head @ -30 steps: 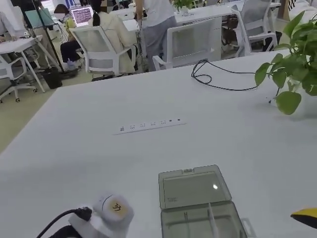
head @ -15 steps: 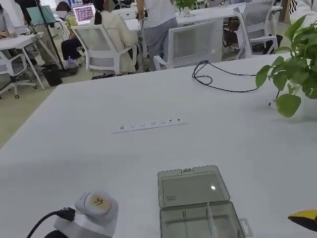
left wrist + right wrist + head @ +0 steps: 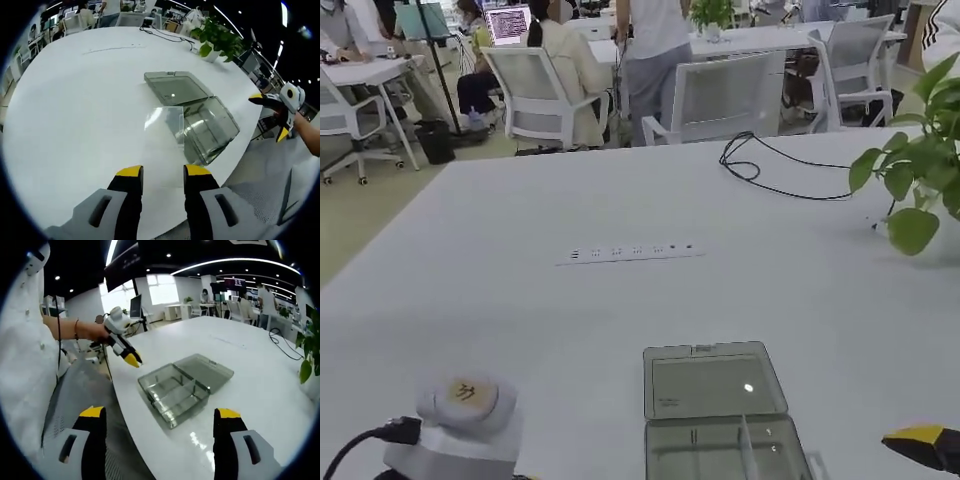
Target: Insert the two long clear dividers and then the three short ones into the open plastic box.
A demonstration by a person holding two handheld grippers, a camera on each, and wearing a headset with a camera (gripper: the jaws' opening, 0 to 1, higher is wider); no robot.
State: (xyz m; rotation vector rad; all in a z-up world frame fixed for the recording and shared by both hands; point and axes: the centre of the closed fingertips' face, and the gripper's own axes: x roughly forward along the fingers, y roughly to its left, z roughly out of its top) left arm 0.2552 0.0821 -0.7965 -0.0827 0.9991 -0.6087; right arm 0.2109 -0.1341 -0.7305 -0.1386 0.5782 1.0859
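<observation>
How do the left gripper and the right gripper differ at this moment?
The left gripper has its jaws close together; the right gripper has them wide apart. The left gripper holds a clear divider pointed toward the plastic box; the right gripper holds nothing. Both have yellow jaw tips.

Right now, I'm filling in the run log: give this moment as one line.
left gripper: shut on clear divider | right gripper: open, empty | plastic box: open, fitted divider standing inside
</observation>
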